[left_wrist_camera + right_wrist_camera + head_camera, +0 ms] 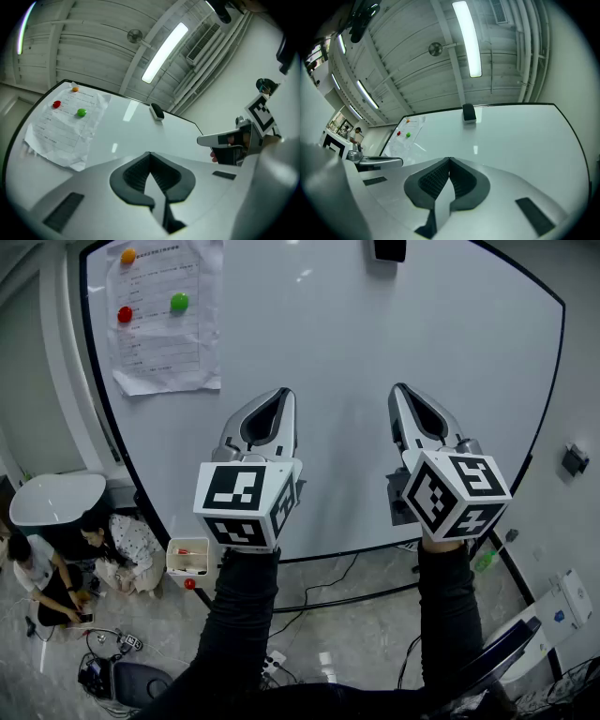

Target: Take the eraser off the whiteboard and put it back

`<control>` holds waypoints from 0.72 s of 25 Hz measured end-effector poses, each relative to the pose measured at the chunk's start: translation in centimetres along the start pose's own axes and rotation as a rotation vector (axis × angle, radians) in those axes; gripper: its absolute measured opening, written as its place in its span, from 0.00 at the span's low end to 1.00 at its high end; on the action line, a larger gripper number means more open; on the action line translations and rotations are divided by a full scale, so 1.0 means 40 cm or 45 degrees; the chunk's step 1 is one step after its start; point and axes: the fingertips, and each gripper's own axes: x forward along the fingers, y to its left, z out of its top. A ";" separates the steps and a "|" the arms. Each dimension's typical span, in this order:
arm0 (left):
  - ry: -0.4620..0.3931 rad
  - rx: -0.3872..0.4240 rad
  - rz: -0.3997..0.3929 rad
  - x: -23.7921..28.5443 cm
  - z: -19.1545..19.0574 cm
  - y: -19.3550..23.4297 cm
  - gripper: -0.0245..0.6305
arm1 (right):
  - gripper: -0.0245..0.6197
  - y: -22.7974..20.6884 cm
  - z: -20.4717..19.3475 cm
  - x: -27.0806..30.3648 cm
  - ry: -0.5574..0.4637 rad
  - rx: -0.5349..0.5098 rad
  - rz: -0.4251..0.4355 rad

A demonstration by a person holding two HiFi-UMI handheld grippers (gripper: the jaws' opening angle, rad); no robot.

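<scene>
In the head view, the left claw (pixel 283 395) and right claw (pixel 399 390) hover before the whiteboard (pixel 356 352), well below the eraser (pixel 389 249) at its top edge, with a pinned paper (pixel 164 329) to the left. In the left gripper view, the jaws are together, holding nothing. In the right gripper view, they are likewise together, so reaching unopened would probably knock the eraser down. A strip light (pixel 468 40) hangs overhead.

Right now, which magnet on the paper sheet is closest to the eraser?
The green magnet: it sits furthest right, toward the eraser; the orange magnet and red magnet sit further left.
</scene>
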 end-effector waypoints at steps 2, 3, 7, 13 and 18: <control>-0.011 0.004 0.009 0.003 0.006 0.007 0.05 | 0.05 0.000 0.010 0.008 -0.015 -0.007 0.007; -0.014 0.006 0.012 0.004 0.007 0.009 0.05 | 0.05 0.001 0.013 0.011 -0.019 -0.010 0.011; -0.016 0.018 0.008 0.008 0.011 0.012 0.05 | 0.05 0.008 0.014 0.018 -0.016 -0.020 0.024; -0.038 0.033 -0.001 0.025 0.035 0.013 0.05 | 0.05 0.009 0.034 0.042 -0.037 -0.038 0.022; -0.051 0.071 -0.019 0.051 0.058 0.004 0.05 | 0.05 0.008 0.051 0.066 -0.042 -0.067 0.027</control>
